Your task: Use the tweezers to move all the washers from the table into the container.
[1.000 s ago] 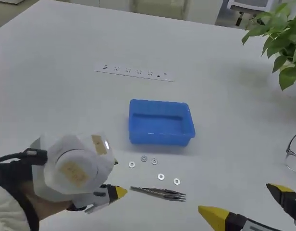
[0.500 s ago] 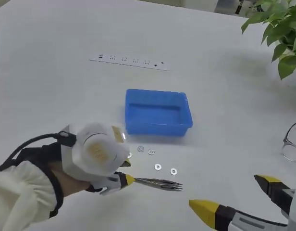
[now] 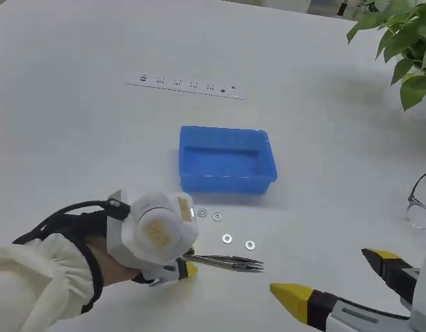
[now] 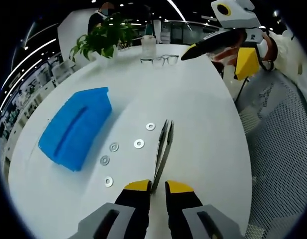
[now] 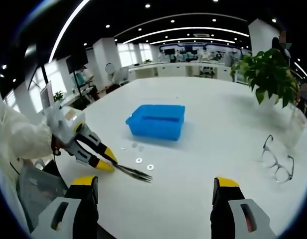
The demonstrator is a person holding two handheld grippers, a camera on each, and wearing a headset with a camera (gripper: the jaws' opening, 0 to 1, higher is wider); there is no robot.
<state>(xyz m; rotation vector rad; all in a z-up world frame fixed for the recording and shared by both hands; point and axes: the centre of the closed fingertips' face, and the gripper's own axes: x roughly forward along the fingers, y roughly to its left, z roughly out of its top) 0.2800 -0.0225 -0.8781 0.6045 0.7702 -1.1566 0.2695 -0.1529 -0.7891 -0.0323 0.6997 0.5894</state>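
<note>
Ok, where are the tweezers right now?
In the head view the tweezers lie on the table, low centre, just nearer the person than the washers; their back end sits between the jaws of the left gripper.

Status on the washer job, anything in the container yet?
Done: nothing so far; the blue container looks empty. In hand: the left gripper is shut on the rear end of the tweezers; the right gripper is open and holds nothing. Left: all five washers lie on the table beside the tweezers.
</note>
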